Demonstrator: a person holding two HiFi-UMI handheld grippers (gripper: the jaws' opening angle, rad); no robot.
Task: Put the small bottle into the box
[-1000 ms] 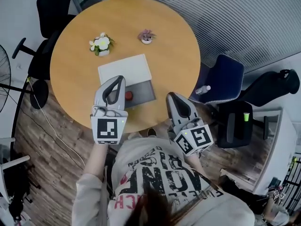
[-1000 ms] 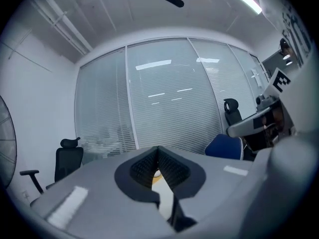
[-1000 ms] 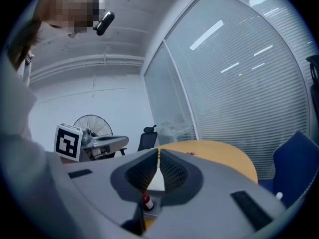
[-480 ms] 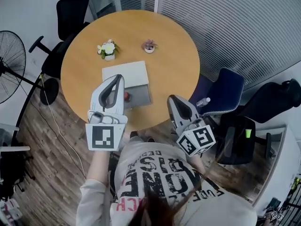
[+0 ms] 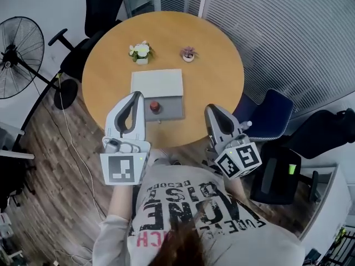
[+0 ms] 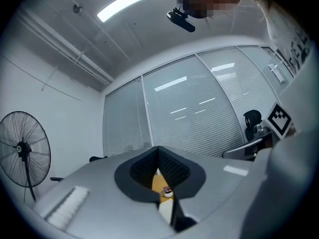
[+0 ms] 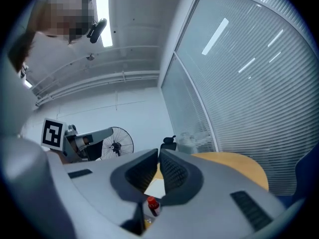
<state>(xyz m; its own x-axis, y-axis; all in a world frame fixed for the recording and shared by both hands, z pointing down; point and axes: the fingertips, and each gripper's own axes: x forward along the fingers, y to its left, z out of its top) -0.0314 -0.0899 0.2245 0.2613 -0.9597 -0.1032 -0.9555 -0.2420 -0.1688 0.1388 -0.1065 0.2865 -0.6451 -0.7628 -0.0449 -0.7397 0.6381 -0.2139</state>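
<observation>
Round wooden table [image 5: 211,43], small bottle [image 5: 155,107] seemingly inside box [image 5: 173,108]; left tool [image 5: 138,94] and right tool [image 5: 213,109] pressed together

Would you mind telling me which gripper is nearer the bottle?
Left. The left gripper shows just left of the bottle; the right gripper lies farther off, to its right.

A round wooden table [image 5: 111,76] sits ahead of the left gripper [image 5: 137,95] and right gripper [image 5: 212,109] — slatted blinds [image 5: 288,32] beyond the right one, a floor fan [image 5: 19,57] and black chair [image 5: 105,7] out past the left, plank floor [image 5: 50,165] below.
</observation>
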